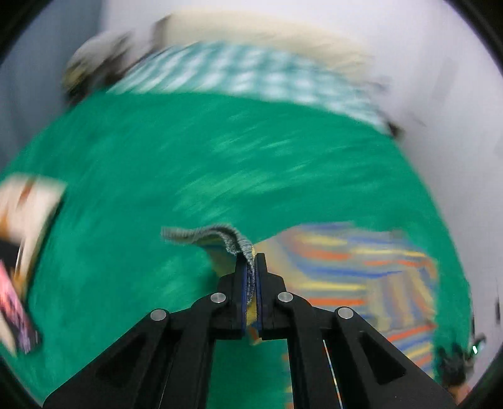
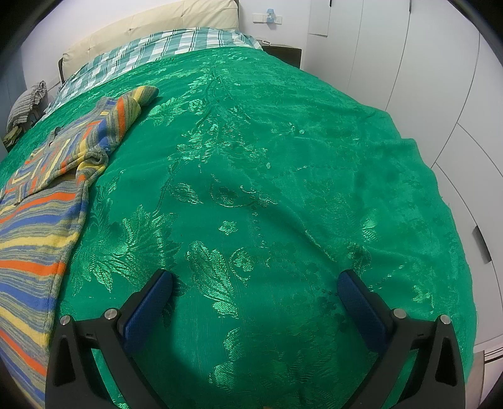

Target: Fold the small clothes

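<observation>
We work over a wide green bedspread [image 2: 267, 188] that fills both views, a leafy pattern woven into it. At the top of the right wrist frame it meets a teal checked sheet [image 2: 176, 41] and a cream headboard [image 2: 151, 23]; white cupboard doors [image 2: 408, 63] run down the right edge.

The striped sweater [image 2: 41, 220] lies along the left edge of that frame, spread mostly flat, banded in orange, blue, yellow and grey. One sleeve [image 2: 129, 110] reaches toward the upper left, its cuff lying on the bedspread. In the blurred left wrist frame the same sweater [image 1: 361, 277] shows at lower right.

A small heap of checked cloth [image 2: 28, 100] sits beyond the bed at the far left edge, too indistinct to identify.

Our right gripper [image 2: 254, 289] hovers at the bottom of its frame with its blue pads spread wide and only bedspread between them, clear of the sweater.

Our left gripper [image 1: 251, 267] at bottom centre is clamped on the sweater's grey ribbed edge [image 1: 220, 234], which is pinched between the pads and curls off to the left.

We judge the fold barely begun: one edge is gripped, no crease shows, and sleeves and body are not yet folded.
</observation>
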Available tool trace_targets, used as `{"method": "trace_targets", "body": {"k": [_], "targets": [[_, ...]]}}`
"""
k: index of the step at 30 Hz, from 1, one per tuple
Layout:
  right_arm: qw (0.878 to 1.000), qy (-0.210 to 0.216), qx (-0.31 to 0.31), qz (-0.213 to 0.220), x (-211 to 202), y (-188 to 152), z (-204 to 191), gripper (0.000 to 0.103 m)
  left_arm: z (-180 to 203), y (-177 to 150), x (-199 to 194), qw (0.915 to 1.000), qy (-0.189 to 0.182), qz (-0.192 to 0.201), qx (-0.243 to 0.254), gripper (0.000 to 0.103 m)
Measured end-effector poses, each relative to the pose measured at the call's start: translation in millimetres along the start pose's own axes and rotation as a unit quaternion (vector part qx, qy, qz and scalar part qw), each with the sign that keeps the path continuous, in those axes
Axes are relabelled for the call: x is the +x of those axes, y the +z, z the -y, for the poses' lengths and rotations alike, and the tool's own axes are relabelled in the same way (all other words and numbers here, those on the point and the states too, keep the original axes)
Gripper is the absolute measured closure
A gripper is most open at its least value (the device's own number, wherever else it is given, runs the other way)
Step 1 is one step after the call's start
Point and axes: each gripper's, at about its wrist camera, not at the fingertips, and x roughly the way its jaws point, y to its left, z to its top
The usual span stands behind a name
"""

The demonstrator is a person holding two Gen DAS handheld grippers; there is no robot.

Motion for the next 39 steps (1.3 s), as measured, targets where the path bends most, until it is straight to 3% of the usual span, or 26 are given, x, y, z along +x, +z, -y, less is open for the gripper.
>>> {"method": "trace_targets", "body": {"k": [3, 5, 7, 8, 10, 13, 16, 20, 22, 24, 31, 39], "targets": [[1.0, -0.001, -0.001, 0.0, -0.6, -0.5, -0.4, 0.0, 94.8, 8.6, 0.0, 0.9941, -0.058, 0.014, 0.091, 0.101], [1.0, 0.0, -0.001, 0.0, -0.5, -0.6, -0.1, 0.0, 154.6, -0.3, 16.5, 0.985, -0.1, 0.005, 0.141, 0.096], [1.0, 0.0, -0.001, 0.0, -0.4, -0.3, -0.2, 0.0, 191.5, -14.1, 44.0, 0.9786, -0.118, -0.038, 0.165, 0.067], [1.0, -0.001, -0.001, 0.0, -0.3, -0.3, -0.2, 0.0, 208.7, -22.8, 66.1, 0.977, -0.094, -0.079, 0.174, 0.035], [1.0, 0.0, -0.001, 0.0, -0.6, -0.6, 0.0, 0.0, 211.9, -35.1, 75.8, 0.9804, -0.057, -0.076, 0.172, 0.031], [1.0, 0.001, 0.0, 0.0, -0.6, -0.1, 0.3, 0.0, 169.2, -43.8, 70.0, 0.9895, -0.043, -0.071, 0.118, 0.024], [1.0, 0.003, 0.0, 0.0, -0.6, 0.2, 1.0, 0.0, 100.0, -65.8, 50.8, 0.9972, -0.004, -0.058, 0.048, 0.014], [1.0, 0.0, -0.001, -0.001, -0.1, 0.8, 0.3, 0.0, 6.1, -137.8, 26.4, 0.9958, 0.057, -0.066, -0.026, 0.014], [1.0, 0.0, -0.001, -0.001, -0.3, 0.8, 0.4, 0.0, -20.5, -176.8, 15.2, 0.9937, 0.076, -0.068, -0.046, 0.014], [1.0, 0.0, -0.002, 0.0, 0.2, 1.1, 0.5, 0.0, -30.6, -208.6, 5.7, 0.9924, 0.088, -0.065, -0.057, 0.014], [1.0, -0.007, -0.004, 0.009, -0.1, -0.3, -1.6, 0.0, -44.1, -265.1, 14.8, 0.9913, 0.109, -0.038, -0.064, 0.004], [1.0, -0.007, -0.002, 0.017, -1.9, -4.0, -1.0, 0.0, -44.3, -263.1, 20.5, 0.9907, 0.119, -0.031, -0.057, 0.0]]}}
